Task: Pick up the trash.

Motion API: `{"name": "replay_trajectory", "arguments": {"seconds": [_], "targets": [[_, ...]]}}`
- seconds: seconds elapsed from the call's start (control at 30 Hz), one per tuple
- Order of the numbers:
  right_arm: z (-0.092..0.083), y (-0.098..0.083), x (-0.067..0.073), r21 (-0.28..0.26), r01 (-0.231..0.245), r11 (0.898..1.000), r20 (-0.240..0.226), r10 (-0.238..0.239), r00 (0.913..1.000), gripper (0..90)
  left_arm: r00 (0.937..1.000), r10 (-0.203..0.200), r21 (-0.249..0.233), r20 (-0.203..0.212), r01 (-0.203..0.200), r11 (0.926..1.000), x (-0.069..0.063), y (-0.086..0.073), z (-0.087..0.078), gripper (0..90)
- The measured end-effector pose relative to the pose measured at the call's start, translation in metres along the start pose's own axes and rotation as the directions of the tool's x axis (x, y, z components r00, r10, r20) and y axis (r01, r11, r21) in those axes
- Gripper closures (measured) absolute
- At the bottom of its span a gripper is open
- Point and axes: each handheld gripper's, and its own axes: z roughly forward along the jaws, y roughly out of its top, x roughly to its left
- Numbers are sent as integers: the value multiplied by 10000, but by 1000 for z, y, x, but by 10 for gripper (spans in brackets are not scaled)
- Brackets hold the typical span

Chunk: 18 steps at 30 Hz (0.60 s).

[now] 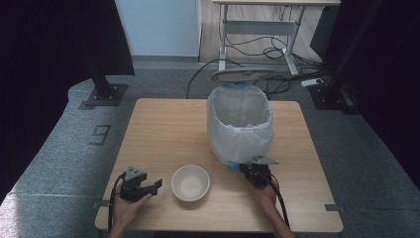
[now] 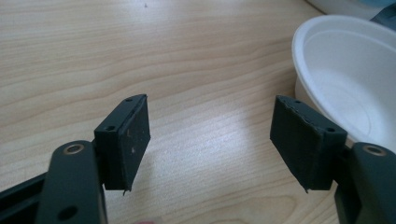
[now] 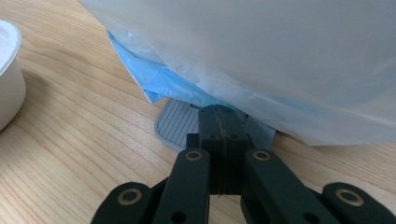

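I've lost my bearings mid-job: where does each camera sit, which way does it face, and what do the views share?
High view: above the person's side of the table, looking forward and down on bowl, bin, both hands and grippers.
Left gripper view: on the left gripper, looking along its open fingers over the tabletop; bowl at right.
Right gripper view: on the right gripper, fingers together over the bin's grey pedal.
Shared: all show the bowl.
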Motion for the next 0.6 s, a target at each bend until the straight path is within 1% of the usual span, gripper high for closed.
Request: {"name": "replay_trajectory", "arguments": {"seconds": [0.23, 0.3, 0.43, 0.6], "targets": [[0, 0, 0, -5, 12, 10000, -3, -12, 10000, 895, 9996, 44, -388, 279, -33, 9992, -6, 7, -6, 314], [0, 0, 0, -12, 11, 10000, 5, -11, 10000, 895, 9992, 132, -452, 381, -115, 9989, -9, 10, -6, 321], [0, 0, 0, -18, 0, 10000, 16, 0, 10000, 895, 9984, 233, -524, 507, -206, 9984, -15, 13, -5, 330], [0, 0, 0, -22, -8, 10000, -5, 8, 10000, 895, 9967, 346, -454, 732, -314, 9985, -21, 15, 0, 336]]}}
